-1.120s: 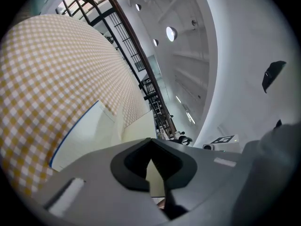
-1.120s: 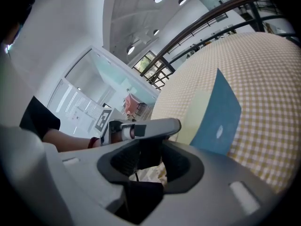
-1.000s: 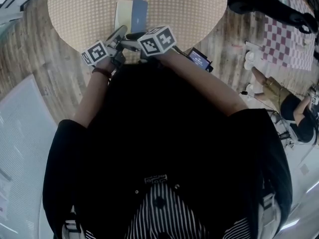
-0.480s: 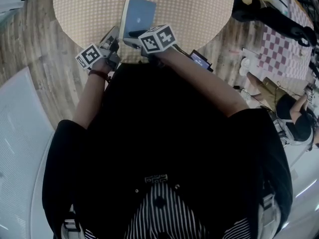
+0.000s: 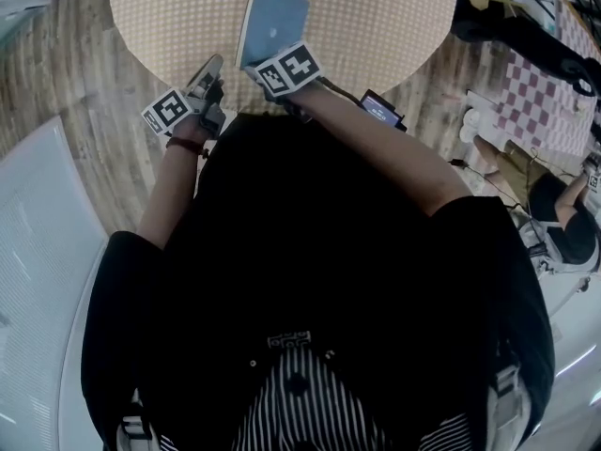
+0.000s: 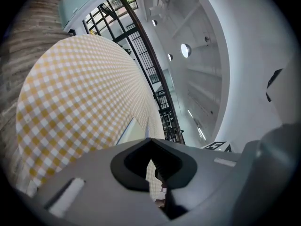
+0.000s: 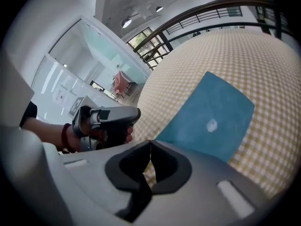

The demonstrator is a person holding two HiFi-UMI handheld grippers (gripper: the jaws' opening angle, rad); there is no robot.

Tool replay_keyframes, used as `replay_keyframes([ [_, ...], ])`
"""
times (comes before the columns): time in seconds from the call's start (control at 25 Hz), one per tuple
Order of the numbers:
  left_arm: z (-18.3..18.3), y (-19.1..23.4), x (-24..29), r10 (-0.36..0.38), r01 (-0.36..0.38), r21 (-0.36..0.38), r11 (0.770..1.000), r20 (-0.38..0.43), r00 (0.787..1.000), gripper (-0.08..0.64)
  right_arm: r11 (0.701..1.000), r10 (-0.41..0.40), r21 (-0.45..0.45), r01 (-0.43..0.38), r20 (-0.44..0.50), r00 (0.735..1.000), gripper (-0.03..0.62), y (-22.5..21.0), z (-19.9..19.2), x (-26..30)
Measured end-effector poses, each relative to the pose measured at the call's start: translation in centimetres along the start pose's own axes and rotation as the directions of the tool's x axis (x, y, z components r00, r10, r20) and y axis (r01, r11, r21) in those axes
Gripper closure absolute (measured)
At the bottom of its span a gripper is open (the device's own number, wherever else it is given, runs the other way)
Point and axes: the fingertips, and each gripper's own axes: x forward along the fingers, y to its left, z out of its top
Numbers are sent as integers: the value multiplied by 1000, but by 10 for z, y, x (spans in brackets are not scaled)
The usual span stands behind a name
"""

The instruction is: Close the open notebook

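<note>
The notebook (image 5: 277, 24) lies closed on the round, yellow-checked surface (image 5: 376, 17). Its blue cover is turned up, and a pale page edge is shown along its left side in the head view. The right gripper (image 7: 150, 145) is held at the notebook's near edge and tilted down towards it. Its jaws have just been closing and are now brought together with nothing between them. The blue cover is seen just beyond their tips; whether it is touched cannot be told. The left gripper (image 6: 149, 140) is held to the left of the notebook, apart from it, over the near rim of the surface. Its jaws are likewise clenched on nothing. In the left gripper view the notebook is shown only as a thin pale sliver, edge-on.
</note>
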Motion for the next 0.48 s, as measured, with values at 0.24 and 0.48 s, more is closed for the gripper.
replay_keyframes([
  [0.24,-9,-31,34,-29,38,114,993,-83,996,555,999,-25,43,23,50,998,589,-24,-4,-23],
  [0.48,-18,-86,58,-23,108,388,916,-217,976,555,993,-108,-14,115,237,965,589,-16,10,-63],
])
